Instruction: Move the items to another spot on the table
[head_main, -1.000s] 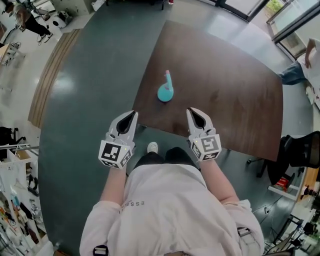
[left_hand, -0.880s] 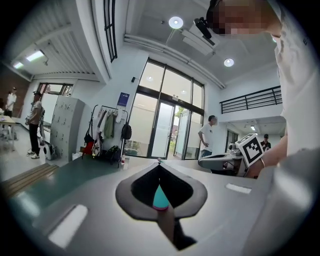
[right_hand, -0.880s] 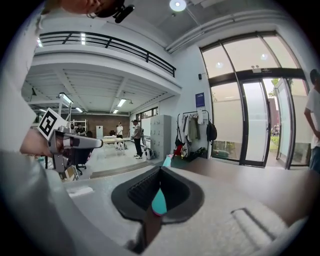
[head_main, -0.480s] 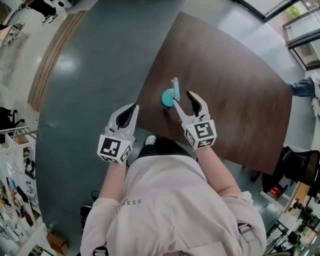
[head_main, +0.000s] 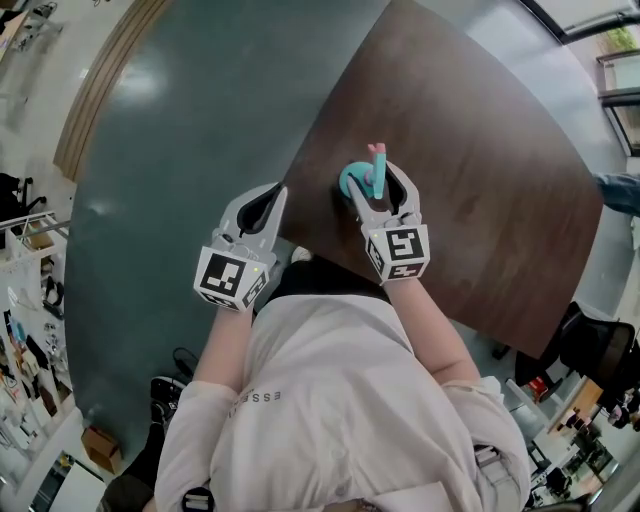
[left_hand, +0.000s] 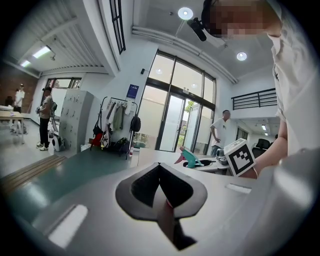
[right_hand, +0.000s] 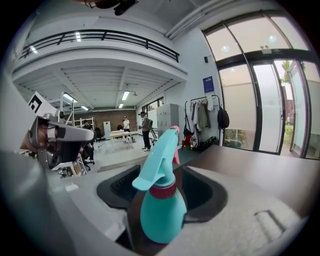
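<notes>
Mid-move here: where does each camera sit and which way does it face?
Head view: on the person's head, facing steeply down at the table; shirt, left tool and right tool show.
Left gripper view: on the left tool, facing out across the room along its shut jaws; shirt at right.
Right gripper view: on the right tool, facing along jaws that have just been opening, spray bottle between them; left tool at left.
Shared: all three show the spray bottle.

Head view: overhead, looking steeply down on the table (head_main: 480, 180) edge. Right gripper view: low, very close behind the spray bottle (right_hand: 162, 205), facing across the table. Left gripper view: near level, looking across the room; it apparently shares that bottle (left_hand: 191, 159), small and distant.
</notes>
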